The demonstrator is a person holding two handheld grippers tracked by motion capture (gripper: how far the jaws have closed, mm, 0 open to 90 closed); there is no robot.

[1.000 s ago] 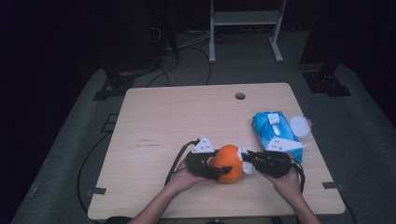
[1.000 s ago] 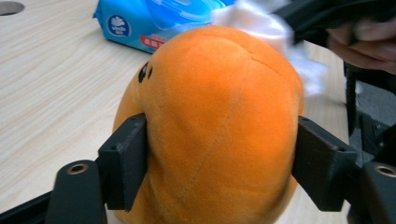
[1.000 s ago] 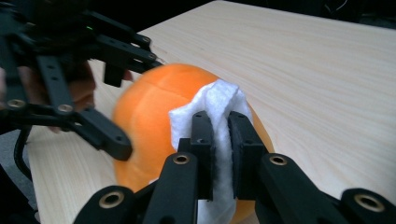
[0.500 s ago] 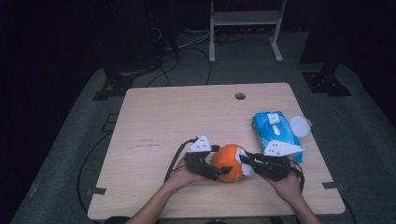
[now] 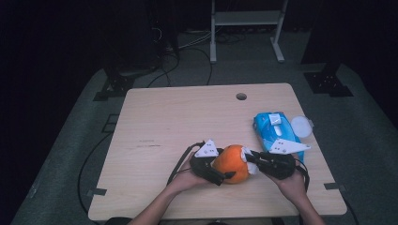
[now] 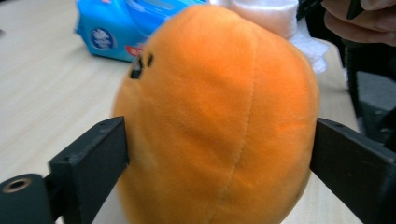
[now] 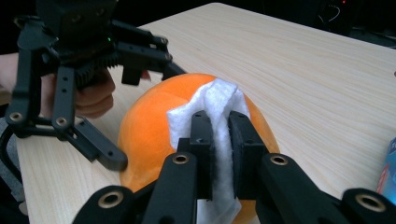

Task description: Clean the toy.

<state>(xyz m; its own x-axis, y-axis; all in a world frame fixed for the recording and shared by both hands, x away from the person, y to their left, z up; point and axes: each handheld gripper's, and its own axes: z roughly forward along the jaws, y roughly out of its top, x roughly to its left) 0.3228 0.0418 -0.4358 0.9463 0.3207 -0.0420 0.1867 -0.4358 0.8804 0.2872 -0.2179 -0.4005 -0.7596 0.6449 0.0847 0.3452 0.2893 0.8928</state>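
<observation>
right tool (image 7: 218,140) pinching white wipe (image 7: 219,105) against orange plush (image 5: 231,163), left tool (image 5: 217,172) just reclosing around it; wiping underway, unfinished.

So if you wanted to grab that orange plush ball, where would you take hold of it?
Probably across its wide middle, coming in level from the side, as the left gripper does: its jaws stand either side of the plush ball, which is round and soft, so the bulge gives the pads something to sink into. The right gripper, pinching a white wipe against it, occupies the opposite side.
</observation>
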